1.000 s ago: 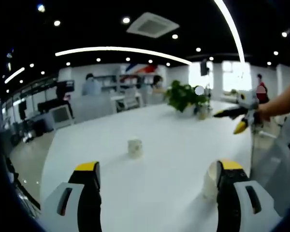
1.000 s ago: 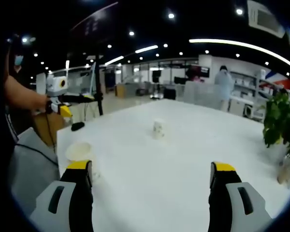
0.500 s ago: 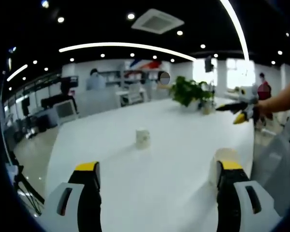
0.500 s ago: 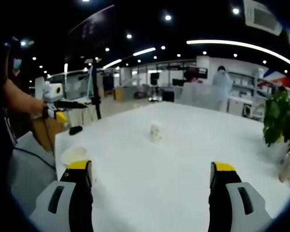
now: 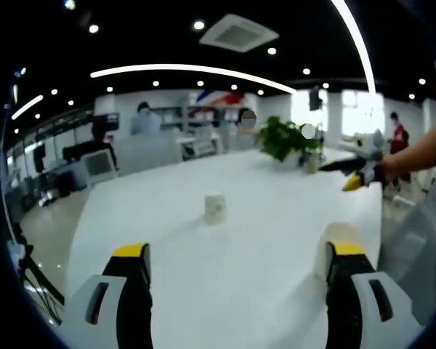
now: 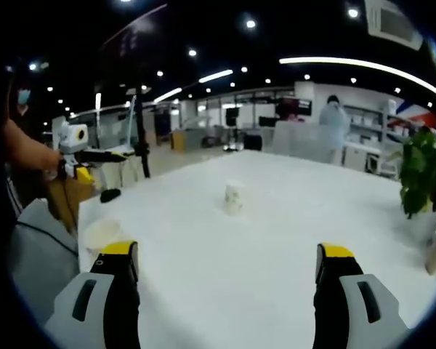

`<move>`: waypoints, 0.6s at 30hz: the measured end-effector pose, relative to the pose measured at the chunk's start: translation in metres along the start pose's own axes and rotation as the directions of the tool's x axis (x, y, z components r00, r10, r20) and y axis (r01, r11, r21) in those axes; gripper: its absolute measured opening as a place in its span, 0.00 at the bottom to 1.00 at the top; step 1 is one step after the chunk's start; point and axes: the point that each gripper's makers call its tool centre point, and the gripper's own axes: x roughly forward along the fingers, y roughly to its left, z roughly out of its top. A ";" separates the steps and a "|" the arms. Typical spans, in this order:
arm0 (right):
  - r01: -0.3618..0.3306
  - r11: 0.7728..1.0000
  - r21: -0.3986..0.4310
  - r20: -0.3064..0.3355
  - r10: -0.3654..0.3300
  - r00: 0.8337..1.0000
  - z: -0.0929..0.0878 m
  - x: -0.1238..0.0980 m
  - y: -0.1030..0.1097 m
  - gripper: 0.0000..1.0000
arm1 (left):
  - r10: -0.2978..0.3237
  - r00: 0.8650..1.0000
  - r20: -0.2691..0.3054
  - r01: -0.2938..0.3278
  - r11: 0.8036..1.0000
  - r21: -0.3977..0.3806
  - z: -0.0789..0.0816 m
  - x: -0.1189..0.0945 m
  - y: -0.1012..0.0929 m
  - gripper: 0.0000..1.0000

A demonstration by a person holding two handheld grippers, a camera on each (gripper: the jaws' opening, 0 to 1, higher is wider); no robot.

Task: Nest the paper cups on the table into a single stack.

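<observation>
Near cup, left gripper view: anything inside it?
Can't tell. The near cup stands upright beside the left gripper's own jaw, which covers its lower part; the inside is washed out.

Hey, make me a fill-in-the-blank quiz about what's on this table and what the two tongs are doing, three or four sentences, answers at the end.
1. The number of paper cups standing on the white table is ____.
2. The far cup stands alone in the table's middle; the near cup sits beside the left tongs' ____ jaw.
3. Both the left tongs and the right tongs have jaws that are ____ and hold nothing.
4. The plant at the table's far end has leaves coloured ____.

Missing words: two; right; open; green
</observation>
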 end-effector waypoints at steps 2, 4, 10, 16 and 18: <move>-0.004 1.000 -0.002 0.003 0.004 1.000 0.001 0.010 0.002 1.00 | 0.000 1.000 -0.005 0.000 1.000 -0.004 -0.003 0.001 0.000 0.98; -0.011 1.000 -0.003 0.018 0.011 1.000 0.002 0.020 0.002 1.00 | 0.000 1.000 -0.016 0.000 1.000 0.007 -0.006 0.001 0.000 0.98; -0.026 1.000 -0.014 0.018 0.026 0.999 0.001 0.048 0.003 1.00 | 0.003 0.999 -0.037 -0.001 0.999 0.042 -0.009 0.004 -0.005 0.98; -0.017 1.000 -0.009 0.026 0.017 1.000 0.007 0.074 -0.001 1.00 | -0.014 0.999 -0.035 0.014 1.000 0.026 -0.011 0.007 -0.007 0.98; -0.002 1.000 -0.016 0.044 0.003 0.999 0.012 0.081 -0.004 1.00 | -0.013 0.999 -0.031 0.014 1.000 0.022 -0.011 0.008 -0.007 0.98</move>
